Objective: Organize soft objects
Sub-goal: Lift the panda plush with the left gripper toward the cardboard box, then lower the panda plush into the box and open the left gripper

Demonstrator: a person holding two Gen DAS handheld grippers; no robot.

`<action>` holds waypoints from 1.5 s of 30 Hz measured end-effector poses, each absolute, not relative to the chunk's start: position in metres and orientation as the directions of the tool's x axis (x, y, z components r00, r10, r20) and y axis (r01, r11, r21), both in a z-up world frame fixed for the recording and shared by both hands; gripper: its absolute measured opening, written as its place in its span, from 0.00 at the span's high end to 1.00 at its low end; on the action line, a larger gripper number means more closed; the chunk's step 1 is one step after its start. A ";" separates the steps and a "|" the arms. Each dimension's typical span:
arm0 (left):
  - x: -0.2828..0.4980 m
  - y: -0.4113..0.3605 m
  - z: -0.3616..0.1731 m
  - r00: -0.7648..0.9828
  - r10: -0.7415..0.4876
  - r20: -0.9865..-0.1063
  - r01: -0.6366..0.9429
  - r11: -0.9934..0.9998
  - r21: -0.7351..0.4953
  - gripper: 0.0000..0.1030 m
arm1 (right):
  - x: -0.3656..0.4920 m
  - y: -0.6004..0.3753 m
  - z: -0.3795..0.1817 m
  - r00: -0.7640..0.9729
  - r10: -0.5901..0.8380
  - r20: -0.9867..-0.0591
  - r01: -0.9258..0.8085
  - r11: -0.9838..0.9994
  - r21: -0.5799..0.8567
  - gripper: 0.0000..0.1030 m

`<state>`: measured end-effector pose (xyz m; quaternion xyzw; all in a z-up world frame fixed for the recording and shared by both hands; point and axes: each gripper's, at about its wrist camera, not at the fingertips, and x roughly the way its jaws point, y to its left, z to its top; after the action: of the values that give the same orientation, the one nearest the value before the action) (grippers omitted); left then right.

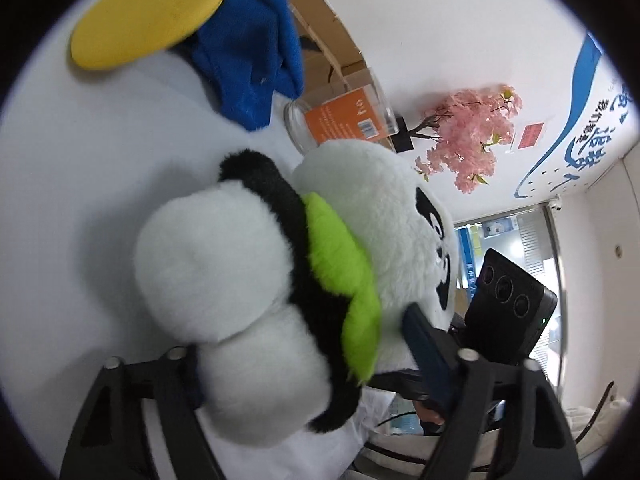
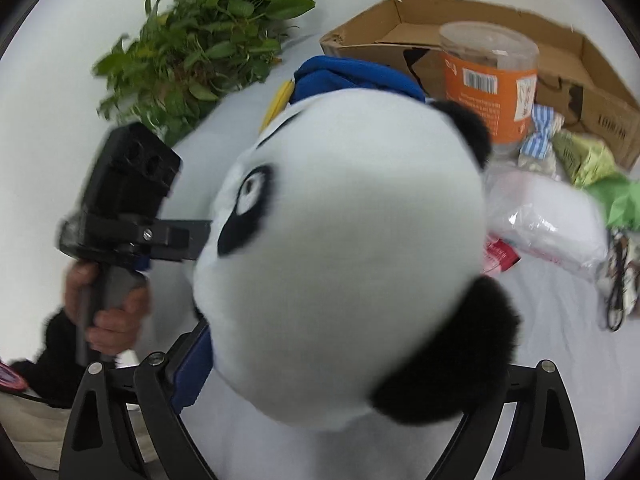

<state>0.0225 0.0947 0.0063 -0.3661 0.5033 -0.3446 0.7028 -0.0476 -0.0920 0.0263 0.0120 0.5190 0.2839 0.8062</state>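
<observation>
Plush in black and white fills both wrist views: the toy panda [image 1: 280, 280] is off the white table [image 1: 80, 160], carried between my two tongs. My left tongs [image 1: 304, 376] are closed on its lower body, one blue pad [image 1: 428, 356] pressed into the fur beside the green scarf [image 1: 344, 276], the other pad sunk out of sight in the white fur. My right tongs [image 2: 332, 364] grip the head, the fingers spread wide around it because the head is broad and soft; one blue pad [image 2: 192, 372] shows against the cheek. I judge the two-point hold is used so that the limp body does not sag or swing. Behind the panda lie a blue cloth [image 1: 252, 56] and a yellow pad [image 1: 148, 16], next to a clear jar [image 2: 490, 80] and an open cardboard box [image 2: 580, 64], probably the place for sorted items.
</observation>
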 end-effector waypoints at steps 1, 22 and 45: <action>0.020 0.097 0.013 0.279 -0.841 -0.464 0.126 0.511 -0.850 0.39 | -0.051 -0.088 0.026 0.322 0.443 -0.837 -0.448 0.850 0.278 0.18; 0.152 0.180 0.178 0.706 -0.540 -0.459 0.327 0.823 -0.465 0.41 | 0.091 -0.016 0.110 0.704 0.550 -0.448 -0.491 0.834 0.252 0.20; 0.409 0.130 0.069 0.479 -0.770 -0.421 0.237 0.576 -0.783 0.55 | 0.388 -0.102 0.071 0.559 0.225 -0.798 0.069 0.947 0.315 0.17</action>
<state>0.4091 0.1304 0.0693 -0.3335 0.3995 -0.3177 0.7926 0.3881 -0.1017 0.0713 0.1571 0.4676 0.0449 0.8687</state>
